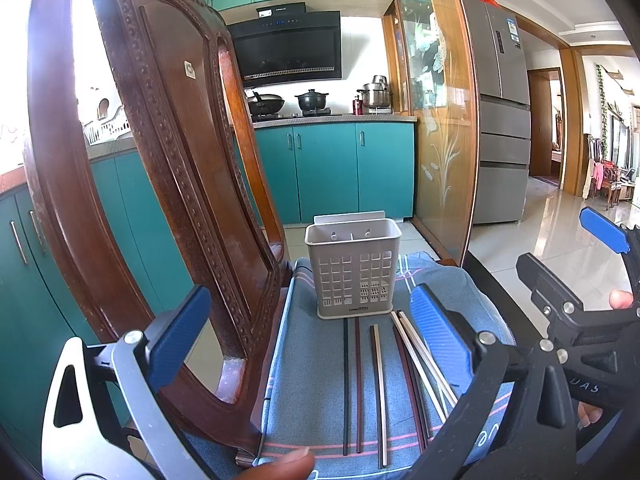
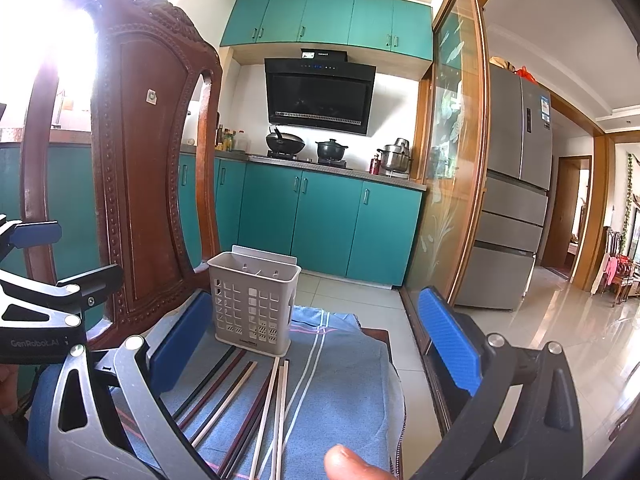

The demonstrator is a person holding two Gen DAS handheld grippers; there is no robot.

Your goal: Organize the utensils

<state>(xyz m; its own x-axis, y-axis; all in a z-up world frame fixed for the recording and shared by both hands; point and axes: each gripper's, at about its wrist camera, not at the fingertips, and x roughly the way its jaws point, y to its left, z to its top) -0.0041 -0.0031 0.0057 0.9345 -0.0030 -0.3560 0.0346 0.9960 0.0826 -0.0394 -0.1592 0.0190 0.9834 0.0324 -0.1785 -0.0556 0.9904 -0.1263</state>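
Observation:
A grey slotted utensil holder [image 1: 352,272] [image 2: 252,300] stands upright at the far end of a blue cloth [image 1: 304,360] [image 2: 340,368] spread over a chair seat. Several chopsticks [image 1: 380,392] [image 2: 240,392], black, dark red and pale, lie loose on the cloth in front of it, pointing toward it. My left gripper [image 1: 310,336] hovers open over the chopsticks with nothing between its blue pads. My right gripper [image 2: 314,344] is open too, above the cloth's right part, and holds nothing. Each gripper shows at the edge of the other's view: right gripper [image 1: 568,248], left gripper [image 2: 72,252].
A carved dark wooden chair back [image 1: 160,160] [image 2: 136,160] rises close on the left of the cloth. Beyond the seat are a tiled floor [image 1: 560,240], teal kitchen cabinets [image 2: 320,216], a glass sliding door [image 2: 452,160] and a grey fridge [image 2: 516,184]. A thumb [image 2: 352,464] shows at the bottom.

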